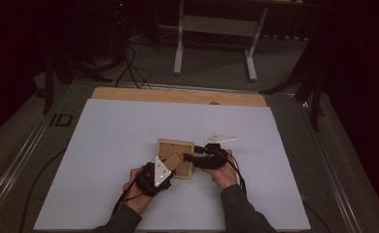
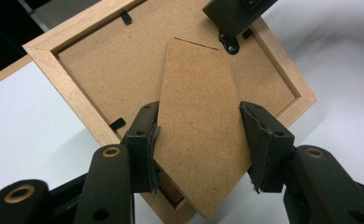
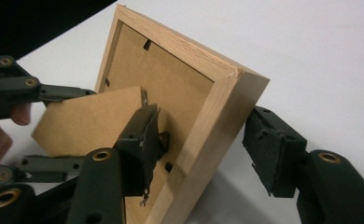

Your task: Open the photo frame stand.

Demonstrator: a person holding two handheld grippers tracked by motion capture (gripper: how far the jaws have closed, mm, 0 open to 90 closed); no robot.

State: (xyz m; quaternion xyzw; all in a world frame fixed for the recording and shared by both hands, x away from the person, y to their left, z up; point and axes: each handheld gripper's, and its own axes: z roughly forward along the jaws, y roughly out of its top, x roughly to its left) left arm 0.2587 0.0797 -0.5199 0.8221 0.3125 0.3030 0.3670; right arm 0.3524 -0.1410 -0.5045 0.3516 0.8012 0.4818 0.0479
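Note:
A small wooden picture frame [image 1: 170, 145] lies back-up near the middle of the white table top [image 1: 129, 126]. Its brown fibreboard stand flap [image 2: 199, 116] is swung up off the backing. My left gripper [image 2: 199, 135] has a pad pressed on each side edge of that flap, shut on it. From the right, my right gripper [image 3: 203, 140] straddles the frame's side rail [image 3: 213, 126]. One pad [image 3: 143, 140] sits against the backing board and the other pad [image 3: 269, 154] stands off the outer wood, so it is open. In the high view both grippers [image 1: 172, 164] [image 1: 187, 158] meet at the frame.
White table surface spreads widely around the frame, with a bare wooden strip [image 1: 178, 95] along the far edge. Beyond the table, a white metal stand [image 1: 216, 29] and cables [image 1: 129, 68] are on the dark floor. The person's forearms [image 1: 236, 208] enter from the near edge.

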